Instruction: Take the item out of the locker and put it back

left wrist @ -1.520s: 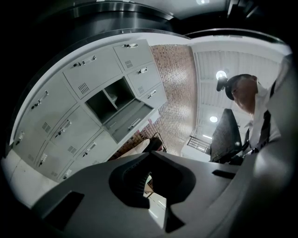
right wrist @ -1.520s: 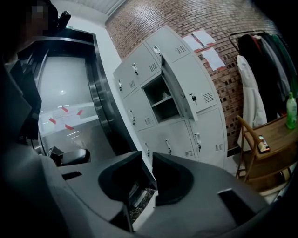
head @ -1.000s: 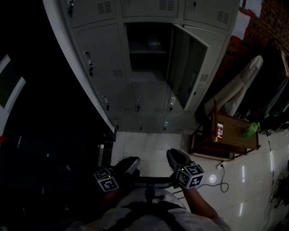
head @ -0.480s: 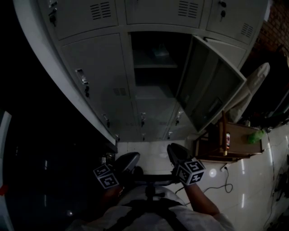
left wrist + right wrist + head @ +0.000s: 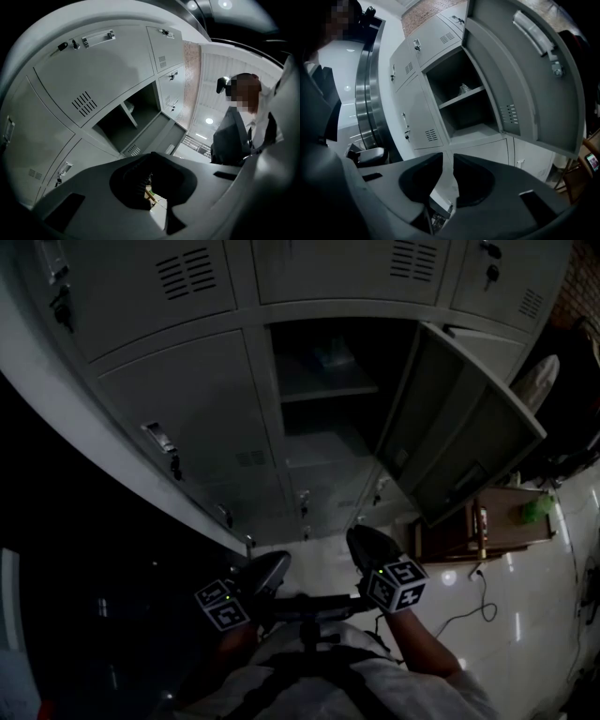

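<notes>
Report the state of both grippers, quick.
Left gripper: closed, holding nothing.
Right gripper: open by a narrow gap, holding nothing.

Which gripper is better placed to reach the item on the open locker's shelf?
Right, likely. The right gripper sits below the open compartment, and its view faces the item squarely; the left gripper sits nearer the closed door.

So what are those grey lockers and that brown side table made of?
The grey lockers look like painted sheet metal with a matte finish: thin folded door edges, punched vent slots. The brown side table seems wooden, from its colour, though it is too dim to be sure.
</notes>
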`<action>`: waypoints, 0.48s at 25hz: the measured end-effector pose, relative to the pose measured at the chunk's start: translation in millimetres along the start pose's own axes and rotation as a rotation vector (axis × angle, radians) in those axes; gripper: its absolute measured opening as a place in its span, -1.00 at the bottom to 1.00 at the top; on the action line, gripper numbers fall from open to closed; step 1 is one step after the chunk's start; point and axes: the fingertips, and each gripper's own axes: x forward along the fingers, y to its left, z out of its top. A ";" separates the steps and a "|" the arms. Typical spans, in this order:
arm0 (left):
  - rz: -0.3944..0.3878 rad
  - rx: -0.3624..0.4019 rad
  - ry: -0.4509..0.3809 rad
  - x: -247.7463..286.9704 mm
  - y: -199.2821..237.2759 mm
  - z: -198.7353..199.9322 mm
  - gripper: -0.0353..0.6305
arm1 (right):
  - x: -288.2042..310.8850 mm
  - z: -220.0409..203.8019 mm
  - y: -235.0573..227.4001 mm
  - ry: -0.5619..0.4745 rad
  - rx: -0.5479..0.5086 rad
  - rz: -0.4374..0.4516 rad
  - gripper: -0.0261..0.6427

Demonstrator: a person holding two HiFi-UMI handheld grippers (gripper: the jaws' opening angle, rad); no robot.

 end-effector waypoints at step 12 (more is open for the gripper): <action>-0.040 0.011 0.018 23.5 16.7 24.4 -0.91 | 25.5 40.7 -12.0 -0.057 -0.023 -0.039 -0.70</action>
